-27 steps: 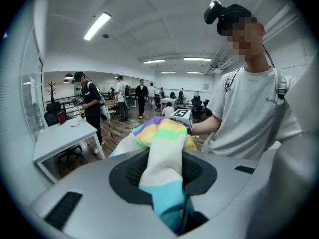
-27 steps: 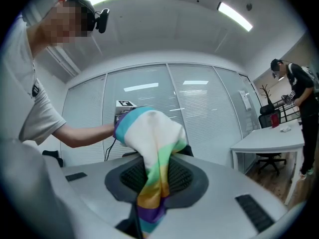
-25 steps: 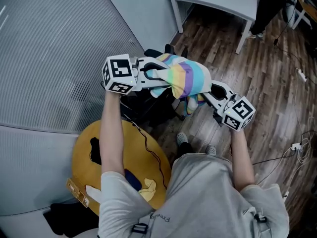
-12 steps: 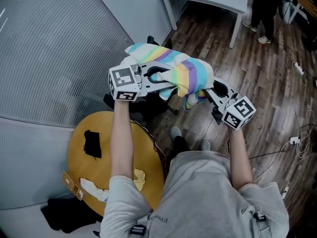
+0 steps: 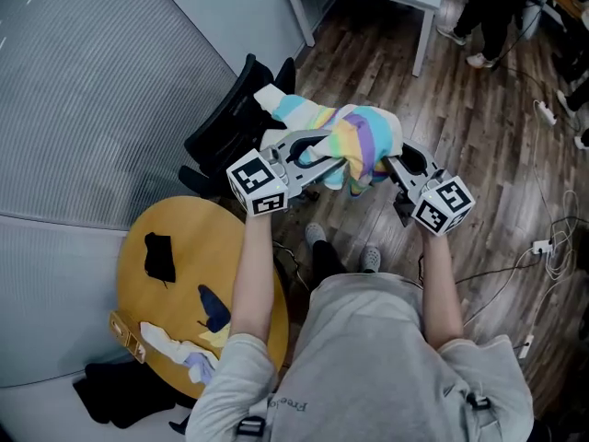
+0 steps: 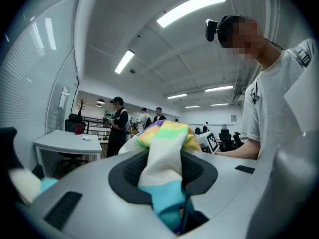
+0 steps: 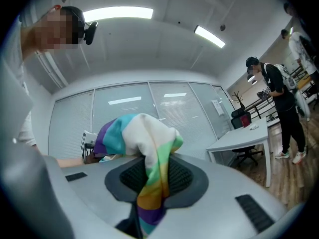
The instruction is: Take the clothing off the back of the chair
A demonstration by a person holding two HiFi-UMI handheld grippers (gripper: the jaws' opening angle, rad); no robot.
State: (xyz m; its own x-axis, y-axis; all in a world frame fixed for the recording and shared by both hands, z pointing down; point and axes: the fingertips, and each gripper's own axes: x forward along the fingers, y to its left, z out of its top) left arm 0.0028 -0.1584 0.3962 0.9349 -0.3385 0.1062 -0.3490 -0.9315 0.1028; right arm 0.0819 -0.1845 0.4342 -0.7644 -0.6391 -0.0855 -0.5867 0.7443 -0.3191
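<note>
**Striped top clear of the chair, strung between both grippers**

The striped clothing (image 5: 361, 134) hangs bunched in mid-air. Its long axis runs from the left gripper (image 5: 333, 160) across to the right gripper (image 5: 392, 166), and each has its jaws clamped on a fold. The chair (image 5: 230, 122) back sits just beside the cloth's left end, looks like no contact. The yellow round table (image 5: 175, 284) is under the left arm, and nothing's in the way.

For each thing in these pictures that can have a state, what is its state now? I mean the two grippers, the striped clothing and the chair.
left gripper, shut on the striped clothing.
right gripper, shut on the striped clothing.
striped clothing, bunched, held up between both grippers.
black chair, standing upright; whether the clothing's loose end touches it, I cannot tell.
</note>
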